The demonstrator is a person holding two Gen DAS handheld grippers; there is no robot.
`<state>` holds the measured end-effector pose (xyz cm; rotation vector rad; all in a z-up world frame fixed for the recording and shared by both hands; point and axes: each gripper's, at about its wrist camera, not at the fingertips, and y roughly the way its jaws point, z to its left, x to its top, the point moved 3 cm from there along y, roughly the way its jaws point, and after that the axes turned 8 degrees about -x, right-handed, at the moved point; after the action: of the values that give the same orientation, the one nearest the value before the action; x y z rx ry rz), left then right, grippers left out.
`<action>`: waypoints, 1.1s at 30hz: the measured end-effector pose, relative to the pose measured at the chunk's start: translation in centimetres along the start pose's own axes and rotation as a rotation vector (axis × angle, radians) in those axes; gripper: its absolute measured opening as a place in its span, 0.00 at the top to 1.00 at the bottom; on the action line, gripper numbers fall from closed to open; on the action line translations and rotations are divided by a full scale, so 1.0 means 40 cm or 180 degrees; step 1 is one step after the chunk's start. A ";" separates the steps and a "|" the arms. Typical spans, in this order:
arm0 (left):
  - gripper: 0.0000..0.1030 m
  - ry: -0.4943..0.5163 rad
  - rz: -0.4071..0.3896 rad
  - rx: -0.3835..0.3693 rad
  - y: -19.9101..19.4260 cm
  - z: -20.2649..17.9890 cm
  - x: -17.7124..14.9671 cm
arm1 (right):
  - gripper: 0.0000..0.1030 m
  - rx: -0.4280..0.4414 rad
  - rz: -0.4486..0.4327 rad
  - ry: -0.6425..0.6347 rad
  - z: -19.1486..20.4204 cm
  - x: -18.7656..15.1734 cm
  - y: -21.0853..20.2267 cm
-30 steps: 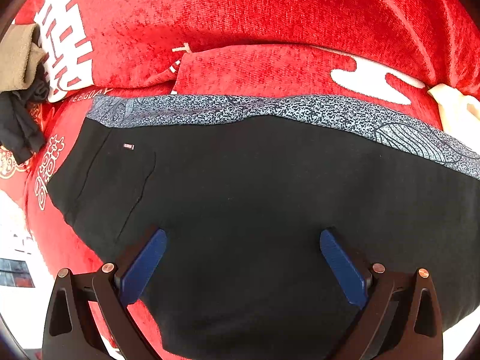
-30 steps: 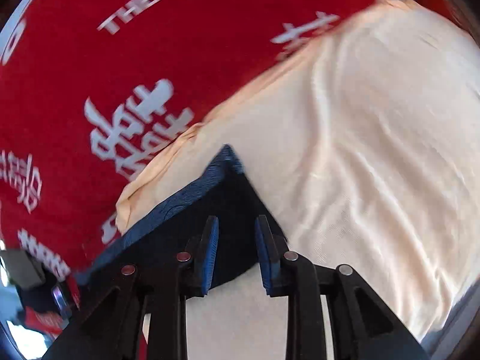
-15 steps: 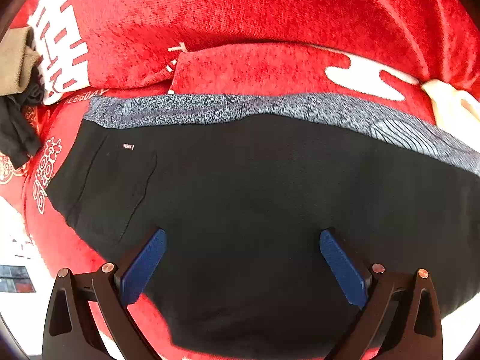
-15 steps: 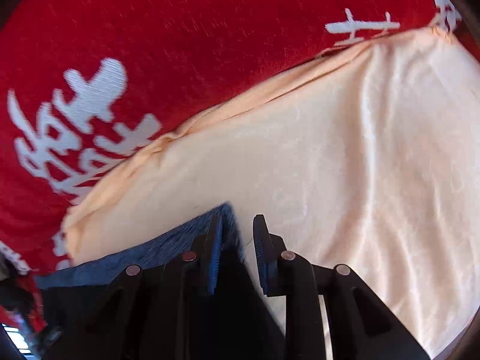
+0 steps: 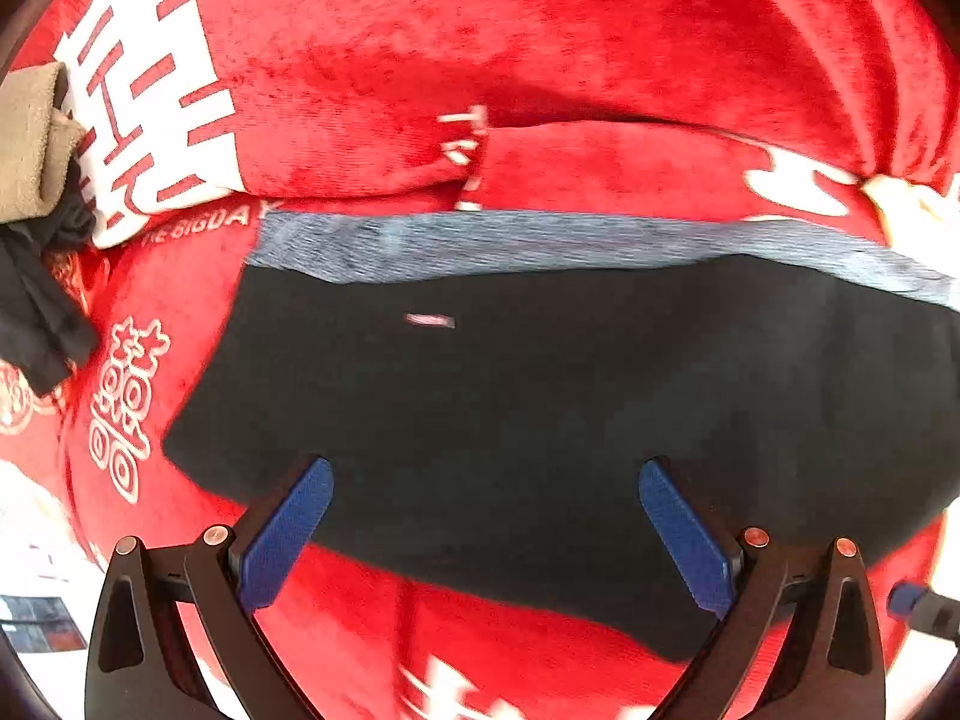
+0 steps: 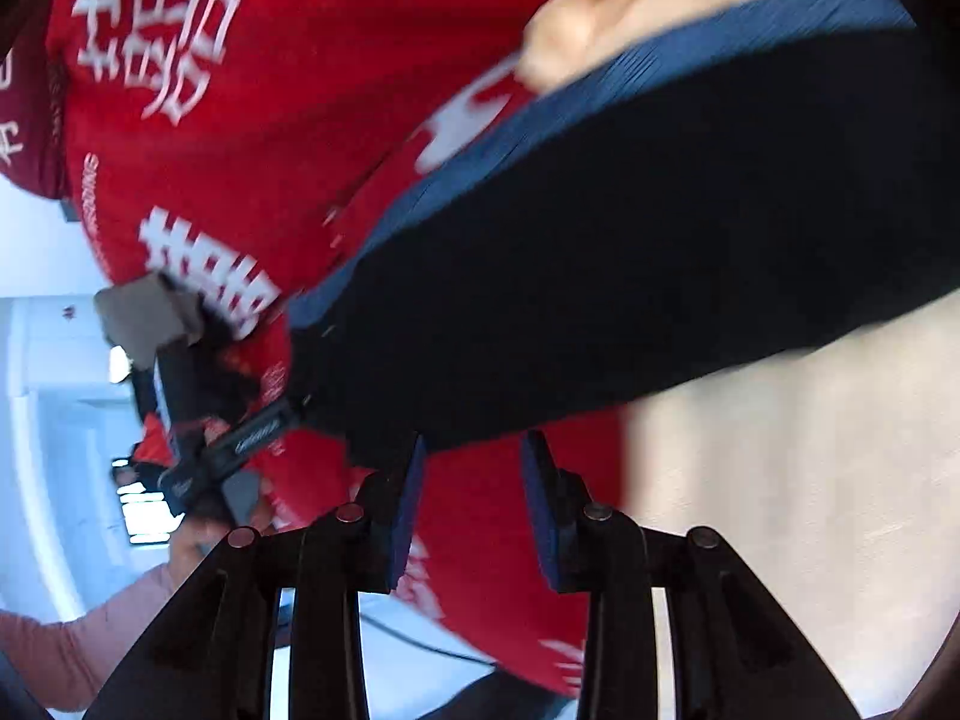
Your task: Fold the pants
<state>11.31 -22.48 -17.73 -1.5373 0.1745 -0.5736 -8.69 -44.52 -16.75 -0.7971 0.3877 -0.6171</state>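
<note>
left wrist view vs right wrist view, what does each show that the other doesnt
Only the left wrist view: the small pale label on the black pants, and the left gripper open, hovering over them.

Only the right wrist view: a person's pink sleeve, and the right gripper, jaws opening with nothing between them.

Both: the black pants with their grey-blue waistband, the red blanket with white characters, a cream cloth and a tan cloth.

1. My right gripper (image 6: 471, 504) has let go of the pants (image 6: 600, 276); its jaws are opening, nothing between them.
2. It has pulled back from the cream cloth (image 6: 798, 480).
3. My left gripper (image 5: 486, 516) has shifted sideways over the pants.
</note>
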 end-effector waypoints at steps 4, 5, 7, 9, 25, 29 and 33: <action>0.00 0.0062 0.0115 -0.0164 0.100 0.066 -0.040 | 0.65 0.0298 0.0102 0.0297 0.061 -0.027 0.180; 0.00 -0.0010 0.0124 -0.0274 0.101 0.078 -0.045 | 0.65 0.0344 0.0101 0.0345 0.070 -0.025 0.214; 0.00 -0.0037 0.0145 -0.0344 0.100 0.086 -0.047 | 0.65 0.0344 0.0111 0.0424 0.080 -0.019 0.263; 0.00 -0.0007 0.0108 -0.0341 0.099 0.082 -0.051 | 0.65 0.0333 0.0100 0.0465 0.083 -0.029 0.283; 0.00 0.0079 0.0017 -0.0400 0.080 0.099 -0.098 | 0.91 -0.0220 -0.0146 0.0369 0.138 -0.032 0.259; 0.00 0.0204 0.0000 -0.0364 0.008 0.114 -0.108 | 0.90 -0.0269 -0.0067 0.0421 0.101 -0.066 0.246; 0.00 0.0353 -0.0179 -0.0551 -0.076 0.051 -0.098 | 0.86 -0.0669 -0.0003 -0.0099 0.116 -0.068 0.135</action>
<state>8.12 -18.69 -15.64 -1.6828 0.2723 -0.7039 -6.29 -37.34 -17.59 -1.0063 0.4285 -0.5700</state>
